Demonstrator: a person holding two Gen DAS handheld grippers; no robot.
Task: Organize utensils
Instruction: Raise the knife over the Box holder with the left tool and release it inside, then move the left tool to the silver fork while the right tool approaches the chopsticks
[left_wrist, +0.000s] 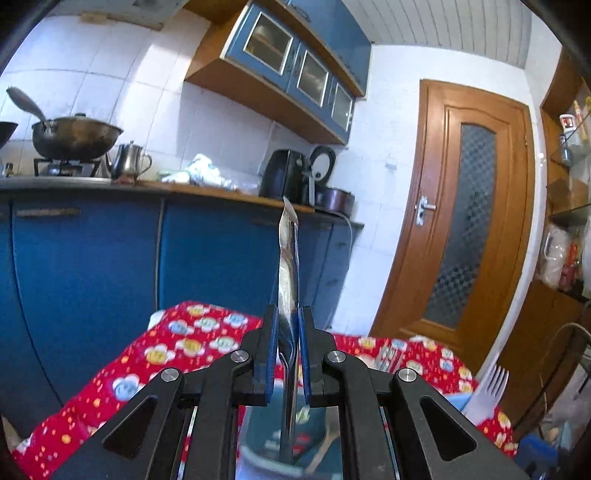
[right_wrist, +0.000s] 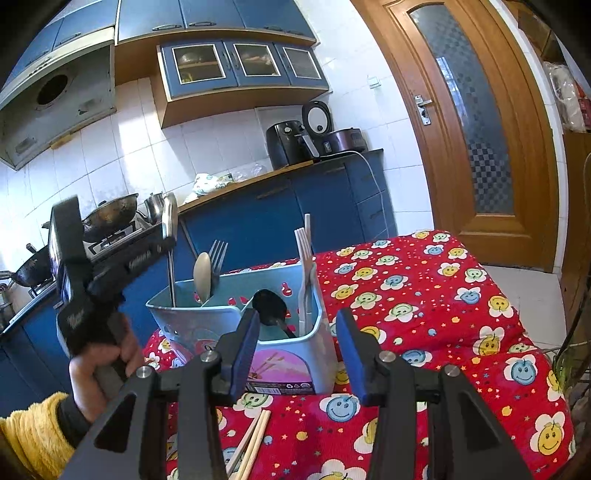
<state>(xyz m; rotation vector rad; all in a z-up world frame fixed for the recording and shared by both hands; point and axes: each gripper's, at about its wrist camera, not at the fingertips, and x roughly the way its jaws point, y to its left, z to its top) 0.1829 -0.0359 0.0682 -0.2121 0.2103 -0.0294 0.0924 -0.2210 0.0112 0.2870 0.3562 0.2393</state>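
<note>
Right now my left gripper (left_wrist: 288, 332) is clamped on a metal spoon (left_wrist: 288, 266), handle pinched between the blue pads and bowl standing upright above them; in the right wrist view that spoon's lower end dips into the back left compartment of the light blue utensil caddy (right_wrist: 207, 325). My right gripper (right_wrist: 299, 350) hangs with its jaws apart and nothing between them, just in front of the caddy, which sits on the red smiley tablecloth (right_wrist: 424, 295). Wooden chopsticks (right_wrist: 251, 439) lie on the cloth below.
</note>
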